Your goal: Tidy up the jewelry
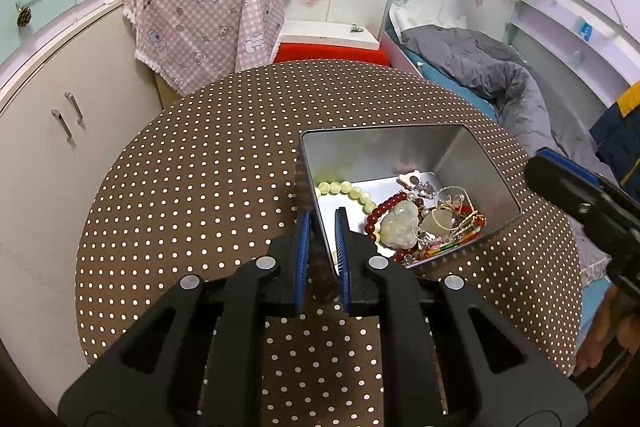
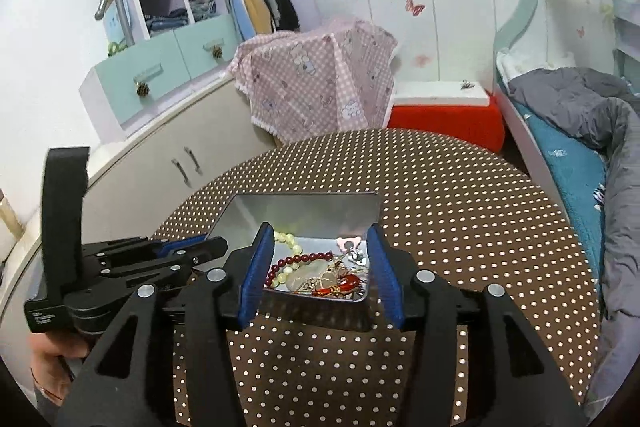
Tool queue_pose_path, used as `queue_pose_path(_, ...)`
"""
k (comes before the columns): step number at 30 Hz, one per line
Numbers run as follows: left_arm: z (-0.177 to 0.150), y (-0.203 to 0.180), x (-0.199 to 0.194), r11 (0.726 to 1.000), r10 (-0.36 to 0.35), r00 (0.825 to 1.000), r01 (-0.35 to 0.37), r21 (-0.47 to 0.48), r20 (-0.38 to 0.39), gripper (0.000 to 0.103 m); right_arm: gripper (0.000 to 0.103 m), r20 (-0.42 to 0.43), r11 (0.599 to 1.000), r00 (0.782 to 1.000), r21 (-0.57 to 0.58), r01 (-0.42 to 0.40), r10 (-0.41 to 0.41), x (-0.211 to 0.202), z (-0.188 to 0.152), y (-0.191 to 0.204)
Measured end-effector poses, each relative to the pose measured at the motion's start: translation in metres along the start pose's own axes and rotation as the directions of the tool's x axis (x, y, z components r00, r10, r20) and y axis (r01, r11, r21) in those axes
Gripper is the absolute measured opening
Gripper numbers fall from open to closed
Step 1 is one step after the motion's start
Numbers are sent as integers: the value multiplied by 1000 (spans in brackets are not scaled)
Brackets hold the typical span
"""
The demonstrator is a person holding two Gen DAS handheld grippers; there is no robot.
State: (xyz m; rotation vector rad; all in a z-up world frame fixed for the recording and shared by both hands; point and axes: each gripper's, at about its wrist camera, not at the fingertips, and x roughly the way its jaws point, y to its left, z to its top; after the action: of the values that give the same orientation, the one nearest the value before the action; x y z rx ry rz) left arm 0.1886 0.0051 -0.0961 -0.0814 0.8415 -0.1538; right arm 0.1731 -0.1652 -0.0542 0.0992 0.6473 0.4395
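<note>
A silver metal tin (image 1: 360, 143) stands on the round brown polka-dot table (image 1: 208, 187). It holds mixed jewelry: a pale green bead bracelet (image 1: 344, 189), a dark red bead bracelet (image 1: 380, 209), pale jade pendants (image 1: 400, 227) and tangled cords. My left gripper (image 1: 322, 215) is shut on the tin's left wall, one finger inside and one outside. In the right wrist view the tin (image 2: 304, 205) lies just ahead of my right gripper (image 2: 320, 235), which is open and empty, hovering over the tin's near edge and its jewelry (image 2: 320, 273). The left gripper (image 2: 192, 247) shows at the tin's left side.
A pink checked cloth (image 1: 204, 15) covers something behind the table, next to a red box (image 1: 332, 53) with a white lid. A beige cabinet (image 1: 60, 131) stands on the left. A bed with a grey duvet (image 1: 500, 75) runs along the right.
</note>
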Motion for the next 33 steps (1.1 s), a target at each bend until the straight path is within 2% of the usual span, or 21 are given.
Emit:
queue_pose_path(4, -1, 0, -3, 1000, -4, 1000, 4, -4, 1, 15, 54, 50, 1000, 999, 19, 17, -18, -17, 0, -1)
queue_pose_path(6, -1, 1, -6, 1000, -11, 1000, 11, -15, 9, 41, 57, 72, 999, 997, 23, 24, -26, -25, -1, -1)
queue_pose_path(7, -2, 1, -10, 1000, -3, 999, 4, -21, 32, 72, 57, 80, 999, 996, 24, 26, -28, -29, -1, 0)
queue_pose_path(8, -3, 0, -16, 1000, -2, 998, 3, -24, 64, 74, 59, 91, 999, 995, 24, 29, -31, -33, -2, 0)
queue_pose_path(10, -4, -3, -22, 1000, -14, 997, 15, -14, 80, 74, 59, 105, 999, 994, 23, 37, -40, -39, -3, 2)
queue_pose_path(13, -3, -8, -32, 1000, 20, 993, -21, 1, 112, 74, 60, 125, 999, 991, 23, 47, -50, -48, -5, 4)
queue_pose_path(15, -4, -10, -45, 1000, 22, 989, -22, 2, 143, 74, 65, 141, 998, 988, 19, 57, -59, -55, -7, 5)
queue_pose_path(19, -6, -14, -74, 999, 51, 976, -51, -8, 213, 74, 67, 174, 995, 980, 3, 100, -99, -69, -10, 11)
queue_pose_path(25, -18, -32, -130, 993, 114, 930, -121, -4, 348, 79, 77, 227, 991, 966, -27, 130, -120, -92, -17, 24)
queue_pose_path(29, -24, -39, -156, 993, 112, 908, -118, -9, 403, 84, 84, 273, 988, 954, -47, 145, -127, -110, -18, 33)
queue_pose_path(33, -33, -43, -181, 995, 97, 882, -97, -23, 462, 86, 92, 334, 985, 934, -75, 157, -124, -133, -18, 45)
